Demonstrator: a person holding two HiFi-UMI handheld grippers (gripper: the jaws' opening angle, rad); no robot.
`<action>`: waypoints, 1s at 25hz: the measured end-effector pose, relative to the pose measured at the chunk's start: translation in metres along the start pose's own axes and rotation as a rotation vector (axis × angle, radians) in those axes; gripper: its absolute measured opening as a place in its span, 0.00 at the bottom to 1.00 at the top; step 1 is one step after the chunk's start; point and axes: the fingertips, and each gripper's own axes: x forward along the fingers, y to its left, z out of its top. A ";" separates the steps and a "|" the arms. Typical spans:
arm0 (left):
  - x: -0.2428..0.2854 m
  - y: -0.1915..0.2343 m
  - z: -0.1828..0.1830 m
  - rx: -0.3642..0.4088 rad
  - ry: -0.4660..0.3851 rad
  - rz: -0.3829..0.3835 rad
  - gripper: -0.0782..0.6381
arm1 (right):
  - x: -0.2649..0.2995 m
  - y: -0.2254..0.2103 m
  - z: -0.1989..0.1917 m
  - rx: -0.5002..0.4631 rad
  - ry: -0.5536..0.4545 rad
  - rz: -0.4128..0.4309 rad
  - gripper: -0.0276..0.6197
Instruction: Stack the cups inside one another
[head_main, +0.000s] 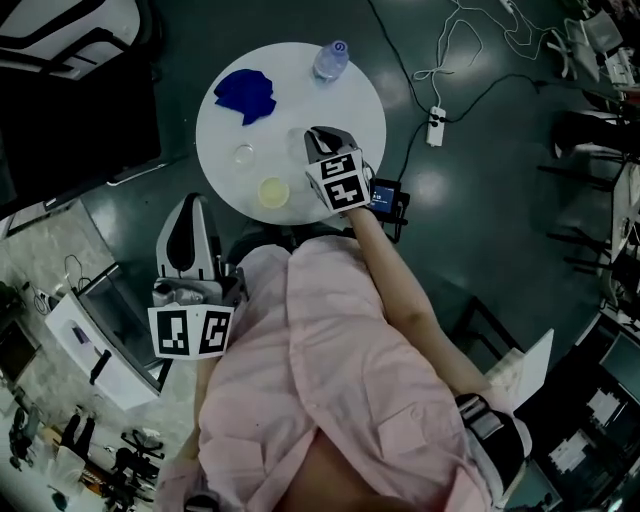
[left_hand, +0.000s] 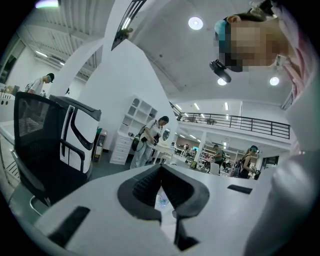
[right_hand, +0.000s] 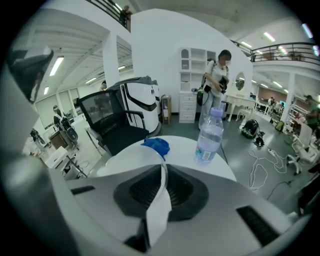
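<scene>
My left gripper (left_hand: 161, 180) is hanging low at the lower left of the head view, beside my body and off the round white table (head_main: 290, 80). Its jaws are pressing together with nothing between them, so it is idling.

Next out, a pale yellow round cup (head_main: 272, 191) is sitting close to the table's near edge. Just to its right, my right gripper (right_hand: 162, 175) is hovering over the table. Its jaws are clenching on the thin wall of a clear plastic cup (right_hand: 160, 215), which is riding up between the pads. A second small clear cup (head_main: 244, 155) is standing left of the gripper and just beyond the yellow one, apart from it.

Progress, as I'm judging it: no nesting is showing yet. One cup is in my grip and two are standing separately, so both drops are remaining, starting with either cup on the table.

Further back, a crumpled blue cloth (head_main: 246, 95) is lying at the table's upper left. A clear plastic water bottle (head_main: 331, 60) is standing at the far edge. Both are well apart from the cups, so the middle of the table is giving open room to move.

The yellow cup's closeness to the near rim is the one thing I'm watching, since a nudge could tip it off. A black mesh chair (right_hand: 107, 120) and white floor cables (head_main: 440, 70) are lying beyond the table, out of the way.
</scene>
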 end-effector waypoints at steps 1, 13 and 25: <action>0.000 0.002 0.002 0.002 0.001 -0.012 0.12 | -0.006 0.001 0.008 0.006 -0.026 -0.010 0.11; 0.001 0.004 0.018 0.032 0.005 -0.157 0.12 | -0.087 0.024 0.045 0.083 -0.227 -0.145 0.11; 0.000 0.008 0.020 0.058 0.027 -0.269 0.12 | -0.153 0.068 0.076 0.049 -0.351 -0.230 0.11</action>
